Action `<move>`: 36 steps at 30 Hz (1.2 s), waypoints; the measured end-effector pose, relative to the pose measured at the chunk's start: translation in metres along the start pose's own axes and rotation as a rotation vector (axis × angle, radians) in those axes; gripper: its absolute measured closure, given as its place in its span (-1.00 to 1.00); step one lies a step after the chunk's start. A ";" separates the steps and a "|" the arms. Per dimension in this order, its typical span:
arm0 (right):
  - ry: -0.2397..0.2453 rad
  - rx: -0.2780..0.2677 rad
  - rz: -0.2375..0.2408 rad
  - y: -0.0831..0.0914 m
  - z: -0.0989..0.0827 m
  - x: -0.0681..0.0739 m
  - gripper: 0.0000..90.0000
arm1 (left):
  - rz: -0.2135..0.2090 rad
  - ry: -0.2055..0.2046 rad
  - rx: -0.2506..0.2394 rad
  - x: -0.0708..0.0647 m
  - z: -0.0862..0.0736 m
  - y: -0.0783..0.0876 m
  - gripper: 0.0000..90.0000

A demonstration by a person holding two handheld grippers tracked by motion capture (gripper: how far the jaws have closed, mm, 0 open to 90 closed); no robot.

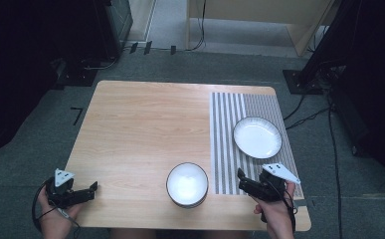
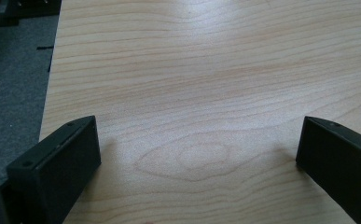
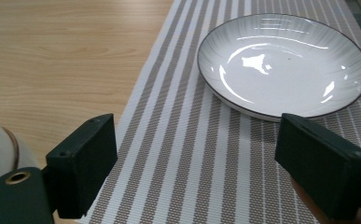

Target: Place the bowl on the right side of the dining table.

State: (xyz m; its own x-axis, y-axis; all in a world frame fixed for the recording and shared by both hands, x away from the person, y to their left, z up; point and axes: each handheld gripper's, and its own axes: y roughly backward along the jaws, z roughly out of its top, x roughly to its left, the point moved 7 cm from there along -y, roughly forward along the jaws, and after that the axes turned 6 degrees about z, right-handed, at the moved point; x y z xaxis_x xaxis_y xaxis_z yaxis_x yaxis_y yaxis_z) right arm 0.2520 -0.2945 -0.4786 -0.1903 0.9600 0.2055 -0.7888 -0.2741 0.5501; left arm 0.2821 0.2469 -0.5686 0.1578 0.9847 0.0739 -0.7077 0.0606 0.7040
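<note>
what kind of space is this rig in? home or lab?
Most likely a lab or recording room, not a home. A lone wooden table stands on grey carpet with cables trailing across it and dark stand bases around. The striped placemat, plate and bowl look staged.

Left claw [image 2: 197, 154] jaws wide apart w/ bare wooden table [image 2: 206, 70] between.

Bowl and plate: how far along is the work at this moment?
Nothing looks done yet. The bowl sits on bare wood near the front edge; the plate lies on the striped placemat. Both the left gripper and right gripper are open and hold nothing. The right one points toward the plate; any grasp remains ahead.
</note>
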 end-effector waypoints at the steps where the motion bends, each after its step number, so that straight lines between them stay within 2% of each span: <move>1: 0.000 0.000 0.000 0.000 0.000 0.000 -0.74 | 0.000 0.000 0.000 0.000 0.000 0.000 -1.00; 8: 0.010 0.000 0.027 -0.005 0.002 0.013 -0.82 | 0.000 0.000 0.000 0.000 0.000 0.000 -1.00; 19: 0.034 0.013 0.053 -0.008 0.008 0.034 -0.82 | 0.000 -0.001 0.000 0.000 0.000 0.000 -1.00; 27: 0.031 0.018 0.064 -0.008 0.010 0.045 -0.81 | -0.004 -0.006 0.001 0.000 0.001 0.000 -1.00; 36: 0.038 0.038 0.087 -0.015 0.012 0.063 -0.81 | -0.004 -0.006 0.001 0.000 0.001 0.000 -1.00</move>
State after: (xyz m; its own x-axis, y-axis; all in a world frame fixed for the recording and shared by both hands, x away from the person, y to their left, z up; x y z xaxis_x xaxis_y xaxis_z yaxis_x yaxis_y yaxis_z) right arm 0.2587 -0.2311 -0.4645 -0.2799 0.9337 0.2233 -0.7459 -0.3580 0.5617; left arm 0.2828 0.2469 -0.5686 0.1643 0.9835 0.0755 -0.7063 0.0639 0.7050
